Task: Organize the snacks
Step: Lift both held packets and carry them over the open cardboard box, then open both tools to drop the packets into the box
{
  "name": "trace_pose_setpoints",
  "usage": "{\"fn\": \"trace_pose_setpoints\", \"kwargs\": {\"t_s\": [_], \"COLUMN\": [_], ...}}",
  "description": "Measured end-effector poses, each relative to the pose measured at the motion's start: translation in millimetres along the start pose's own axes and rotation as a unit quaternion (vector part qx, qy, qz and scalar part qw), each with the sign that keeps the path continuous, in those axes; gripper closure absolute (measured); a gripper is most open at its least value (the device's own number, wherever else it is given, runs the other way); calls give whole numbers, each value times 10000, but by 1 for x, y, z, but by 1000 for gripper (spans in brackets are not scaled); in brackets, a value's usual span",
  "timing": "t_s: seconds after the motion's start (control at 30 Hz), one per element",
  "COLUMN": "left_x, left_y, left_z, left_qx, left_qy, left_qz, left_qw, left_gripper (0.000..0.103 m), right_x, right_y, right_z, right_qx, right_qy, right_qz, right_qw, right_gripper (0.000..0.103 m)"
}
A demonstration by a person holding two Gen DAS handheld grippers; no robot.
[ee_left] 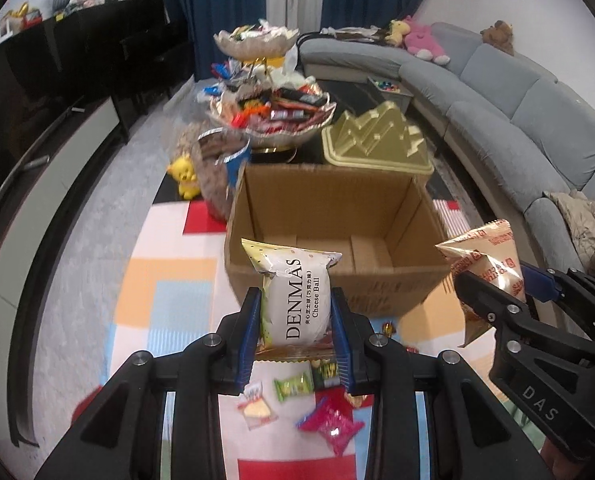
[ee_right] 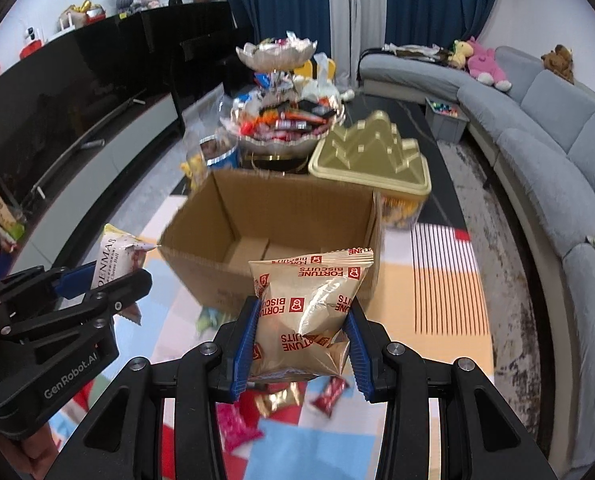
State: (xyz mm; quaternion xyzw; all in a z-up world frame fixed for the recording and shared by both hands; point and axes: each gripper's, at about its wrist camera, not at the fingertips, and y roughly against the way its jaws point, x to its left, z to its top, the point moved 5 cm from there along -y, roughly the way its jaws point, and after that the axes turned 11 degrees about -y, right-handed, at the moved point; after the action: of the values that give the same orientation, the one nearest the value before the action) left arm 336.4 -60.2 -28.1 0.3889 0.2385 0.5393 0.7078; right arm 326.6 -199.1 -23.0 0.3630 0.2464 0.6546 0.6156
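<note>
While each gripper holds a packet clear of the mat, the cardboard box (ee_left: 337, 216) sits just ahead, open and, as far as its floor shows, bare.

Largest first: the box stands on the patterned mat (ee_left: 169, 280), with a tiered snack stand (ee_left: 271, 108) heaped with wrapped sweets behind it and a gold lidded container (ee_left: 377, 140) beside that. To place well, I judge each packet should be carried over the near wall before the jaws part. Pads of the left gripper (ee_left: 297, 316) are pinched on the white Cheese Ball packet (ee_left: 297, 304); the right gripper (ee_right: 301, 330) clamps the Fortune Biscuits bag (ee_right: 309, 312). Loose small candies (ee_left: 329, 428) lie on the mat below.
</note>
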Motion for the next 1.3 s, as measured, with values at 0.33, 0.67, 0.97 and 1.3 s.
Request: {"fn": "trace_pose_setpoints", "kwargs": {"t_s": [0.33, 0.67, 0.97, 1.3], "left_x": [6, 20, 22, 27], "left_y": [-21, -54, -69, -67], "left_z": [45, 75, 73, 70], "left_qx": [-144, -97, -7, 17], "left_qy": [-199, -258, -250, -239], "left_qz": [-36, -78, -112, 65], "left_qw": [9997, 9996, 9996, 9997], "left_gripper": [70, 70, 67, 36], "right_x": [1, 6, 2, -5], "right_y": [-19, -46, -57, -54], "right_z": [45, 73, 79, 82], "right_qx": [-165, -138, -170, -296], "right_qy": [1, 46, 75, -8], "right_qz": [8, 19, -25, -136], "right_qw": [9999, 9999, 9998, 9995], "right_gripper": [60, 60, 58, 33]}}
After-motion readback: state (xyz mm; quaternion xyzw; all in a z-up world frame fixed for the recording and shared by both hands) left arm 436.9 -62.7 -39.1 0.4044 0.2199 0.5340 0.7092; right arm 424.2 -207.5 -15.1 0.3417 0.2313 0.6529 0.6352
